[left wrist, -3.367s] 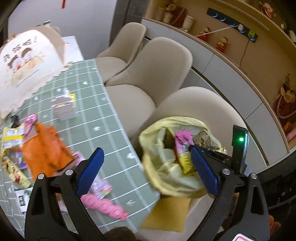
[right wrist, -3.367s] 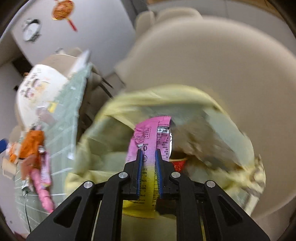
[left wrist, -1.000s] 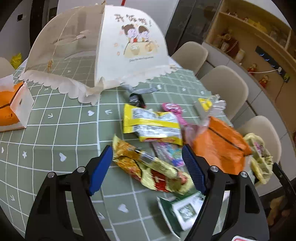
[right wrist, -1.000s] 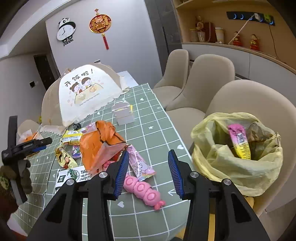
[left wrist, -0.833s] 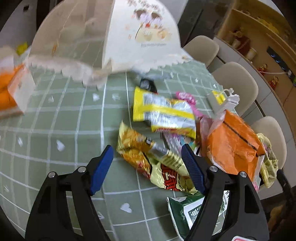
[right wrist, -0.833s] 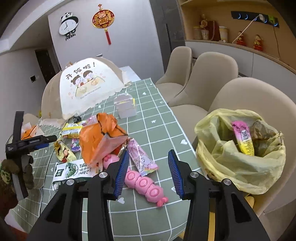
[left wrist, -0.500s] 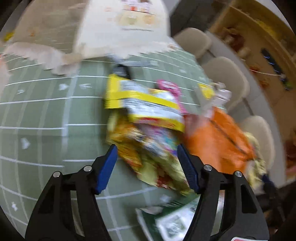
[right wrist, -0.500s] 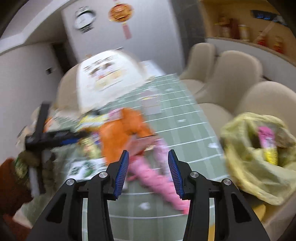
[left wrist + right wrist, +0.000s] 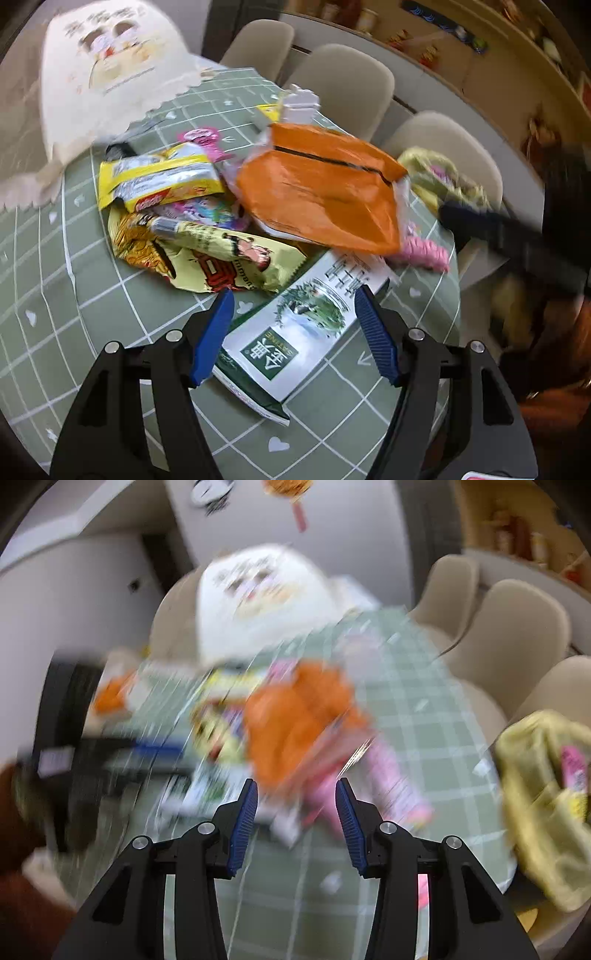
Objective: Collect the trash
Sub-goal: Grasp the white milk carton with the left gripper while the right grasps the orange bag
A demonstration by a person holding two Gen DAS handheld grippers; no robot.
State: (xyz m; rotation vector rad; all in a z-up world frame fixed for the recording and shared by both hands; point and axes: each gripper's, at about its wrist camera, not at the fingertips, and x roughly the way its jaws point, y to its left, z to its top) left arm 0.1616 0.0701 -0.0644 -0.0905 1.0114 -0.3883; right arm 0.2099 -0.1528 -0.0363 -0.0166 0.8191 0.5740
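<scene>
Left gripper [image 9: 293,332] shifted, green-white carton [image 9: 295,328] between open jaws

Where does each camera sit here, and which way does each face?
Left wrist: on the left hand-held gripper, angled down at the flattened milk carton and orange bag; its own open blue fingers show.
Right wrist: on the right hand-held gripper, blurred, facing across the green table; its own open fingers show.
Shared: the orange bag, the white food cover and the yellow trash bag.
</scene>
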